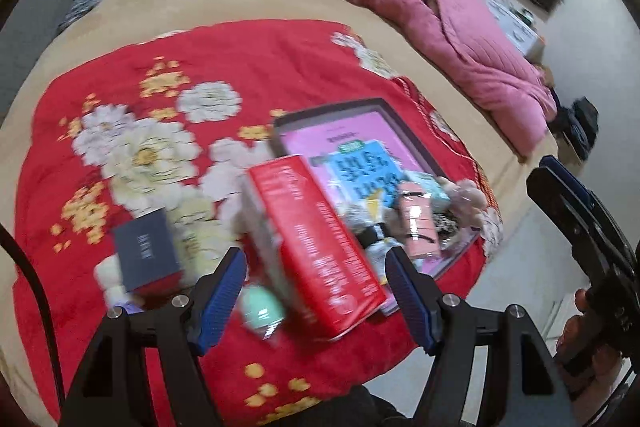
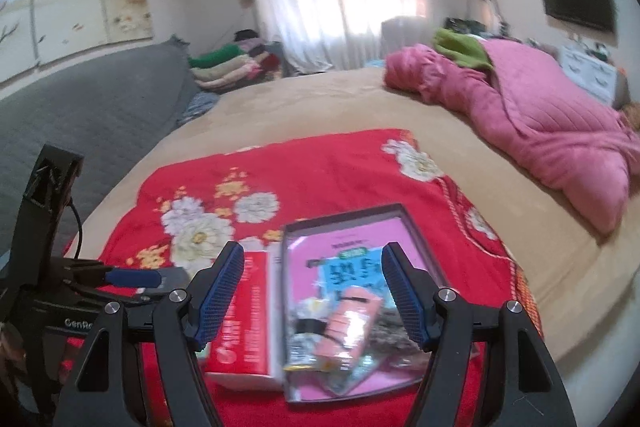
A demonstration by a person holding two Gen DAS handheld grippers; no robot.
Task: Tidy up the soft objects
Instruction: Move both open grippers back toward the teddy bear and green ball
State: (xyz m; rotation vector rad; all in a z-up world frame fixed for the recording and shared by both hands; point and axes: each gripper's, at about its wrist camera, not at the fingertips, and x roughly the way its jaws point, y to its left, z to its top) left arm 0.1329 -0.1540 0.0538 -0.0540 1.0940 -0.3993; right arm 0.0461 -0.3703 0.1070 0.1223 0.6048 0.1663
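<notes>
Left gripper (image 1: 316, 301) is hanging wide open over the near edge of the red blanket (image 1: 256, 67), gripping nothing. A red box (image 1: 320, 247) is sitting tilted between its 2 blue fingers (image 1: 224, 291), and a blurry mint-green round thing (image 1: 260, 311) is lying just beside the left finger, can't tell what it is. A dark grey box (image 1: 146, 251) is resting further left, with something white and fluffy (image 1: 108, 275) peeking out next to it.

Right gripper (image 2: 312, 293) is also spread wide and empty, hovering above the tray (image 2: 344, 217). The tray is sitting on the blanket just right of the red box, and it's holding a pink pouch (image 2: 348, 327), a blue booklet (image 2: 352, 275) and some small packets too blurred to name. In the left view a beige plush (image 1: 466, 195) is lying at the tray's right side.

Further out, a pink quilt (image 2: 540, 123) is bunched along the bed's right side, and folded clothes (image 2: 232, 65) are stacked by the curtain.
</notes>
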